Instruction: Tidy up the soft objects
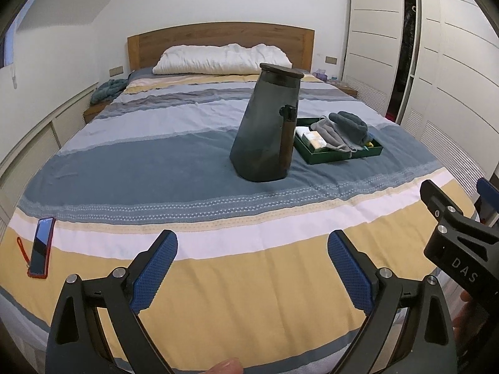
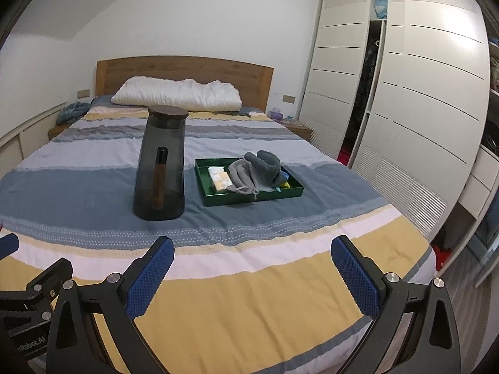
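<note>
A green tray (image 2: 251,198) (image 1: 333,156) lies on the striped bed. It holds grey and teal soft cloths (image 2: 257,168) (image 1: 343,129), a pale packet (image 2: 220,177) and small coloured items at its right end. Left of it stands a tall smoky-grey pitcher (image 2: 160,162) (image 1: 268,124) with a dark lid. My left gripper (image 1: 252,246) hovers open over the yellow stripe near the foot of the bed, nothing between its blue pads. Further right, my right gripper (image 2: 252,251) is open too and holds nothing. Both are well short of the tray.
A red-cased phone (image 1: 42,247) lies at the bed's left front. A white pillow (image 2: 177,95) rests against the wooden headboard (image 2: 184,71). White wardrobe doors (image 2: 421,93) line the right side. A teal bundle (image 1: 107,90) sits on the left bedside shelf.
</note>
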`<act>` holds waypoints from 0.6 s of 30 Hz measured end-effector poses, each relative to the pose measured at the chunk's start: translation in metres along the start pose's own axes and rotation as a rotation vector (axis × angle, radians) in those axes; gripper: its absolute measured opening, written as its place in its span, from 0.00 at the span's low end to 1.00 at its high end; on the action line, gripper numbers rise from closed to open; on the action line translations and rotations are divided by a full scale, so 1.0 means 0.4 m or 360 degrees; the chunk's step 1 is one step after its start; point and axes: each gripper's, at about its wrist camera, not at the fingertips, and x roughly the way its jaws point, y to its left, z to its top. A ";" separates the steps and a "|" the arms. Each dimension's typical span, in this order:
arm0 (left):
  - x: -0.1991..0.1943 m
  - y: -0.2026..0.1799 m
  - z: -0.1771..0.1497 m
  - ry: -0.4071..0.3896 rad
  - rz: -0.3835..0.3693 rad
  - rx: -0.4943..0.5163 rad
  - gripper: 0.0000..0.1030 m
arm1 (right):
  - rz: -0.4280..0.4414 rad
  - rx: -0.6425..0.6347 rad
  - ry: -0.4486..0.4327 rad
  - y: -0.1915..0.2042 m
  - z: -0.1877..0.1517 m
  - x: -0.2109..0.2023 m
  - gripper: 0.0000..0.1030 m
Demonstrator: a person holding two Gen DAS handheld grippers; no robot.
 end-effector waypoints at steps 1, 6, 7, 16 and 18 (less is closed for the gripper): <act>0.001 -0.004 -0.002 -0.0002 0.0003 0.0007 0.92 | -0.0003 0.0005 -0.0002 -0.001 -0.003 0.000 1.00; 0.002 -0.014 -0.012 -0.0044 0.0064 0.0065 0.92 | -0.0031 0.0047 -0.0043 -0.011 -0.017 -0.010 1.00; 0.005 -0.015 -0.014 -0.0039 0.0071 0.0077 0.92 | -0.0037 0.0059 -0.0050 -0.013 -0.018 -0.010 1.00; 0.015 0.001 -0.013 -0.0028 0.0147 0.0107 0.92 | -0.0110 0.0062 -0.0055 -0.005 -0.030 -0.007 1.00; 0.018 0.008 -0.014 -0.0021 0.0155 0.0106 0.92 | -0.0127 0.0053 -0.0044 0.003 -0.030 0.000 1.00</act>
